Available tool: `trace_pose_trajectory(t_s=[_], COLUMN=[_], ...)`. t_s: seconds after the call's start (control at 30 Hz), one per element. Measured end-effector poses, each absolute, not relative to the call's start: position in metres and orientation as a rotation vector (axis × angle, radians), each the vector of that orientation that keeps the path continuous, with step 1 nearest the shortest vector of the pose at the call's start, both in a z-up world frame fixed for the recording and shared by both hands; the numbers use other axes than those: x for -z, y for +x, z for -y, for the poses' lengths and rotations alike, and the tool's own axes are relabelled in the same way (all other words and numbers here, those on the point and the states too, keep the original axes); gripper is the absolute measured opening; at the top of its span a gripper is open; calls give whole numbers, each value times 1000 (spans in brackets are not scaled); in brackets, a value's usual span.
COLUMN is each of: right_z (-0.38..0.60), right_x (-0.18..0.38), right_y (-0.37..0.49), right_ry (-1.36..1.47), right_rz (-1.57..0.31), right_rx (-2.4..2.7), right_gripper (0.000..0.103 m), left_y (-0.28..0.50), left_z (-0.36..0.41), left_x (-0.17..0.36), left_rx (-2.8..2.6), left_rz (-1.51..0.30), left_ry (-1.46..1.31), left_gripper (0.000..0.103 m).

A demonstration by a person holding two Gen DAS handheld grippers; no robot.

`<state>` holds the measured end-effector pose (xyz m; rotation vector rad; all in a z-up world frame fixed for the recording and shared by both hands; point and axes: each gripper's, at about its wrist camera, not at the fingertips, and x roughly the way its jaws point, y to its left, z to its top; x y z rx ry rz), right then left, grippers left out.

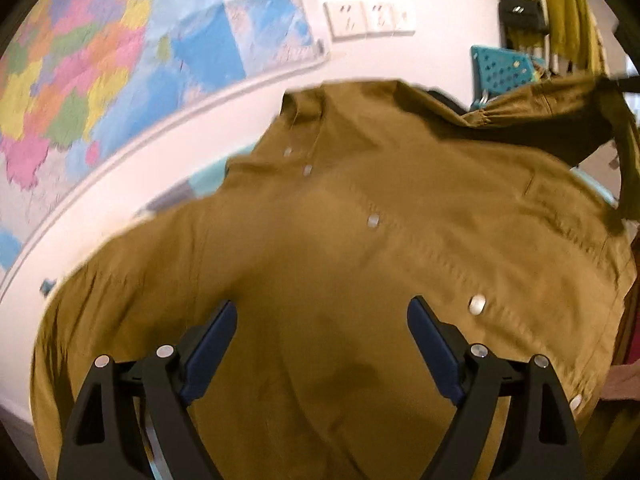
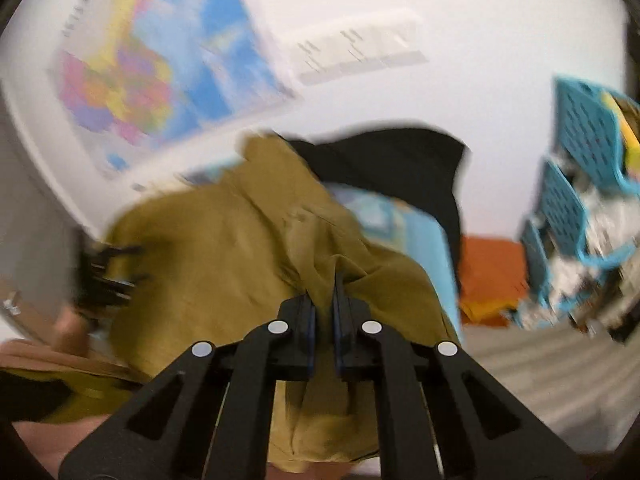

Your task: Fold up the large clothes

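A large olive-brown shirt (image 1: pixel 340 240) with metal snap buttons lies spread across the surface, front up, collar at the far end. My left gripper (image 1: pixel 322 312) is open, its blue-padded fingers wide apart just above the shirt's lower part. In the left wrist view one sleeve (image 1: pixel 560 104) is lifted up to the right. My right gripper (image 2: pixel 323 292) is shut on a bunched fold of the shirt (image 2: pixel 240 248) and holds it raised. The left gripper shows blurred at the left edge of the right wrist view (image 2: pixel 104 280).
A colourful map (image 1: pixel 100 80) and wall sockets (image 1: pixel 368 20) are on the wall behind. A black garment (image 2: pixel 400 160) lies beyond the shirt. Teal perforated baskets (image 2: pixel 576 168) stand stacked at the right, with an orange cloth (image 2: pixel 492 276) beside them. Olive garments (image 1: pixel 560 12) hang at upper right.
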<state>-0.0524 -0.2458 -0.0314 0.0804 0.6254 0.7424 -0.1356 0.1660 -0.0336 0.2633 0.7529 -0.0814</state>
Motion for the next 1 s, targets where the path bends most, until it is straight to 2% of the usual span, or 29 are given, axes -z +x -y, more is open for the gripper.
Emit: trace_pose_trajectory(t_s=[0.17,0.33,0.43,0.5,0.57,0.7,0.8,0.83,0.93,1.0], right_z=[165,60,16,-16,-35,-19,6,11,15,10], right_x=[-16,-15,0,22,40,39,38,45,73,101], right_y=[-70,-71,-54,-38,-25,1,36,54,99,130], right_ry=[34,3,54,69,81,88,42,19,53,77], right_rz=[-586,-592,-678,-763,-874,-791,-668,-672,-755,-825], right_rx=[-991,-1225,-1311,-1342,-1348,-1274,-1064,-973,-895,-848], right_gripper=[7,7,10,16,40,45,61,67,75,76], left_y=[-121,-119,-126,-133,-138,-142,-140,-138,-134,-133], left_z=[-162,-172,-192,-205,-211,-212,-202,-194,-179,-169], left_x=[6,-17,-25,-26,-22,3,21,31,54,68], left_rx=[172,346,462,460,411,372,378,400,446,481], left_rz=[-694,-657,-636,-620,-624,-727,-786,-824,-919,-971], left_ry=[218,72,-80,-124,-108,-86,-63,-64,-64,-82], left_gripper=[84,84,89,89,90,90,90,90,90,90])
